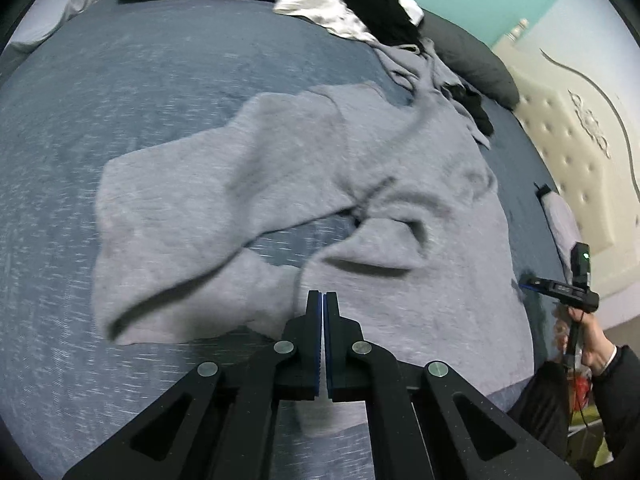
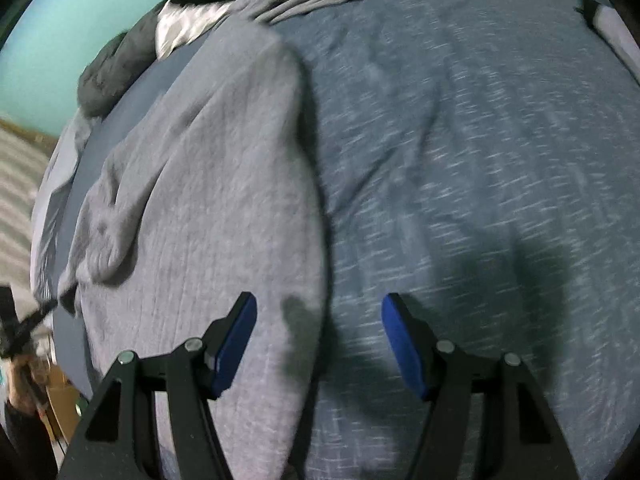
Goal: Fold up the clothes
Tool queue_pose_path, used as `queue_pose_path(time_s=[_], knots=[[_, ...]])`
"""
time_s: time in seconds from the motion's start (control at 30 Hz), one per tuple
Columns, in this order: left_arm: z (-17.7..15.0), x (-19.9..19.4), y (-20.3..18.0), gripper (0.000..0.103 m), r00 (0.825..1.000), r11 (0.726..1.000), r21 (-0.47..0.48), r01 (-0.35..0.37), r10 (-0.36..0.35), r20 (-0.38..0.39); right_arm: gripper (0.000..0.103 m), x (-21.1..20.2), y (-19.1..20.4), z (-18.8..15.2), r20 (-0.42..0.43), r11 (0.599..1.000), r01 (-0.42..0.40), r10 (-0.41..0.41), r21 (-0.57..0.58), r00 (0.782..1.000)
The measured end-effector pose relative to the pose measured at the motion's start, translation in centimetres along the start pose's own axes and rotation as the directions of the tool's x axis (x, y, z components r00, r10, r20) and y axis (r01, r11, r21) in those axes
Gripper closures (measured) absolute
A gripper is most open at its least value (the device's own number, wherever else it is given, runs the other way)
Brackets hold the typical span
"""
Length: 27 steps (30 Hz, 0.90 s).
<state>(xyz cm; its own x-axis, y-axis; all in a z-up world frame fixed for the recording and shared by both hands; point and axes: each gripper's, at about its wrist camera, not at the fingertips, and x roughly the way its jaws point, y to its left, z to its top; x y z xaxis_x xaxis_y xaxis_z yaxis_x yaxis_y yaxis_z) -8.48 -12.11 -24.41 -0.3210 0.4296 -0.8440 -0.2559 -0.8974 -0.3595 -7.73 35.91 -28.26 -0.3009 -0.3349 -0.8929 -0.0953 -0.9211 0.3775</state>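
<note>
Blue-padded fingers (image 1: 319, 312) of my left gripper (image 1: 322, 300) are pressing flat together with no cloth between them, hanging above the near hem of the grey sweatshirt (image 1: 248, 184). My right gripper (image 2: 318, 312) is standing wide open, nothing in it, straddling the sweatshirt's edge (image 2: 316, 208) where it is meeting the bedspread (image 2: 460, 160). I am judging the next move as a pinch on that edge: I should be lowering squarely, catching both layers, then carrying the fold over slowly. The sweatshirt is lying rumpled mid-bed, soft, thick fleece with one sleeve (image 1: 372, 248) crossing the body. Beyond it, a heap of black and white clothes (image 1: 352, 4) is waiting.
</note>
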Motion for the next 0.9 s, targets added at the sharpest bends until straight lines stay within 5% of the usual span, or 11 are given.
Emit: queue_pose_path(time_s=[0.23, 0.47, 0.7, 0.8, 0.9], knots=[[-0.5, -1.5, -0.9, 0.098, 1.000, 1.000, 0.027, 0.015, -0.015, 0.007, 0.095, 2.2, 1.8, -1.0, -0.041, 0.998, -0.045, 0.043, -0.042, 0.998], [-0.8, -1.4, -0.6, 0.098, 1.000, 1.000, 0.009, 0.010, -0.010, 0.001, 0.097, 0.7, 7.4, -1.2, 0.017, 0.974, -0.149, 0.154, -0.173, 0.988], [-0.9, -1.4, -1.5, 0.098, 1.000, 0.999, 0.030, 0.020, -0.020, -0.006, 0.097, 2.8, 15.0, -2.0, -0.097, 0.909, -0.282, 0.265, -0.308, 0.959], [-0.9, -1.7, -1.6, 0.096, 1.000, 0.999, 0.037, 0.024, -0.024, -0.001, 0.093, 2.2, 13.6, -1.5, -0.067, 0.924, -0.275, 0.267, -0.265, 0.961], [-1.0, -1.8, -1.2, 0.090, 1.000, 0.999, 0.028, 0.023, -0.023, 0.002, 0.075, 1.4, 12.0, -0.8, -0.029, 0.940, -0.264, 0.264, -0.217, 0.964]])
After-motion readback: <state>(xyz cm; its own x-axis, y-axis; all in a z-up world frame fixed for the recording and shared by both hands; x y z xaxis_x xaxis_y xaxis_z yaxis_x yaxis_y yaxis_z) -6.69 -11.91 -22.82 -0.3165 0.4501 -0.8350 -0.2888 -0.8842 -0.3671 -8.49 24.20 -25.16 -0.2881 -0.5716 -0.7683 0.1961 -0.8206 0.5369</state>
